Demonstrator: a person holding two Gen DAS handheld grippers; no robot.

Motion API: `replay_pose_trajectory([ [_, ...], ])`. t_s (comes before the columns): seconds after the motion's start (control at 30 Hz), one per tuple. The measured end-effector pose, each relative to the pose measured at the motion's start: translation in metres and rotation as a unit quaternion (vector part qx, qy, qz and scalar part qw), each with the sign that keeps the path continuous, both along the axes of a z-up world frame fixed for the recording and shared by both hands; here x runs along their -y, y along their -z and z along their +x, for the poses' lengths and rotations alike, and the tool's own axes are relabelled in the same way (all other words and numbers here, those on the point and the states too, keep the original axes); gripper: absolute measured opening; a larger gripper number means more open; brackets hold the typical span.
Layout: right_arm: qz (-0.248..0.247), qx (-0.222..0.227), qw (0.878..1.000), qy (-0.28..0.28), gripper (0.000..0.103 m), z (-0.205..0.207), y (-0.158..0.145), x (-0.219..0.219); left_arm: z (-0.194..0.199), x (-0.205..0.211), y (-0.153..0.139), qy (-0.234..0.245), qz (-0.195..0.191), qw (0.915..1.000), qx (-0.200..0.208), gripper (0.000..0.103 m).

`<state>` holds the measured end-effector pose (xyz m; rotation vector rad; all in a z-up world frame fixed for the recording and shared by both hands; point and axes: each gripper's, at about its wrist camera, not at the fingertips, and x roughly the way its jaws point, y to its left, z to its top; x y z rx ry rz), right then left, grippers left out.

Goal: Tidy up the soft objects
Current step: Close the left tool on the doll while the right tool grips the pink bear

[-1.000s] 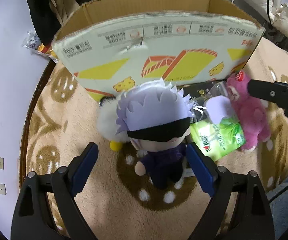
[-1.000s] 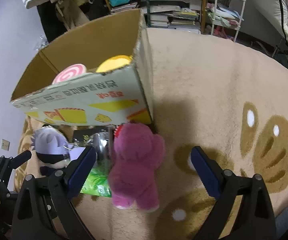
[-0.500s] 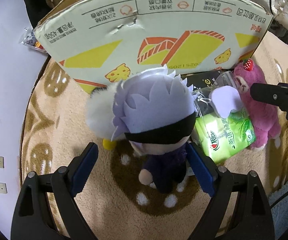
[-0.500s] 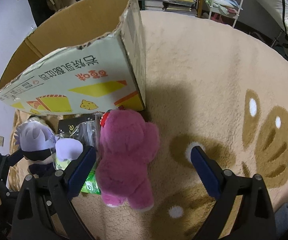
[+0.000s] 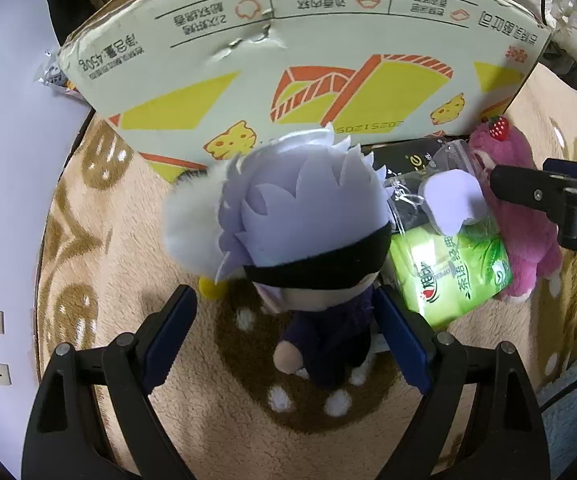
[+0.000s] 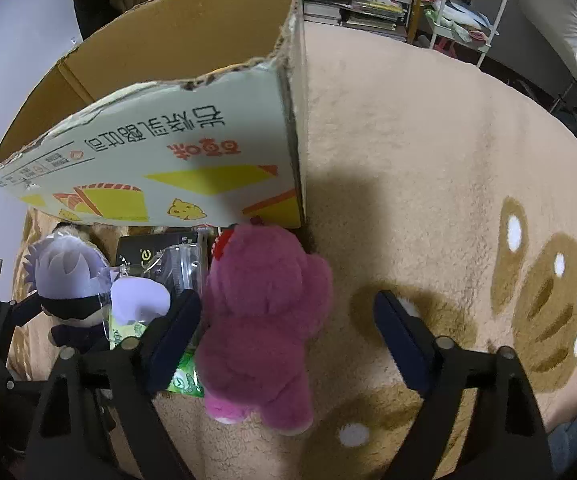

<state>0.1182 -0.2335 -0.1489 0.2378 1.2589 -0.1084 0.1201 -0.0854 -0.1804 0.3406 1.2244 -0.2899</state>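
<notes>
We see shaggy tan rug (image 6: 428, 152), printed cardboard box (image 5: 288, 68). Fuzzy pink bear (image 6: 260, 320) between our right gripper (image 6: 288, 328) jaws, just closing, untouched. Felt-haired doll (image 5: 304, 232) between spread left gripper (image 5: 284, 332) jaws.

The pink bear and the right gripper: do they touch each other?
Cannot tell. In the right wrist view the pink bear overlaps the right gripper at one pad; contact is unclear.

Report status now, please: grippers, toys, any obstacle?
Left gripper open over the white-haired doll. Right gripper open, jaws just closing around the pink bear. Green tissue pack wedged between toys.
</notes>
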Motion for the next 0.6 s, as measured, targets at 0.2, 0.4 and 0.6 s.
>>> replay_pose_trajectory([
  [0.2,0.019,-0.013,1.000,0.007,0.085,0.002,0.006,0.005,0.006,-0.010,0.006,-0.011,-0.017,0.9996,-0.019,0.085],
  [0.4,0.013,-0.006,1.000,0.005,0.085,0.005,0.003,0.014,0.009,-0.018,0.012,-0.015,-0.027,0.9987,-0.040,0.079],
  [0.6,0.015,-0.008,1.000,0.010,0.084,0.005,0.003,0.018,0.006,-0.019,0.013,0.003,-0.053,0.9972,-0.051,0.047],
])
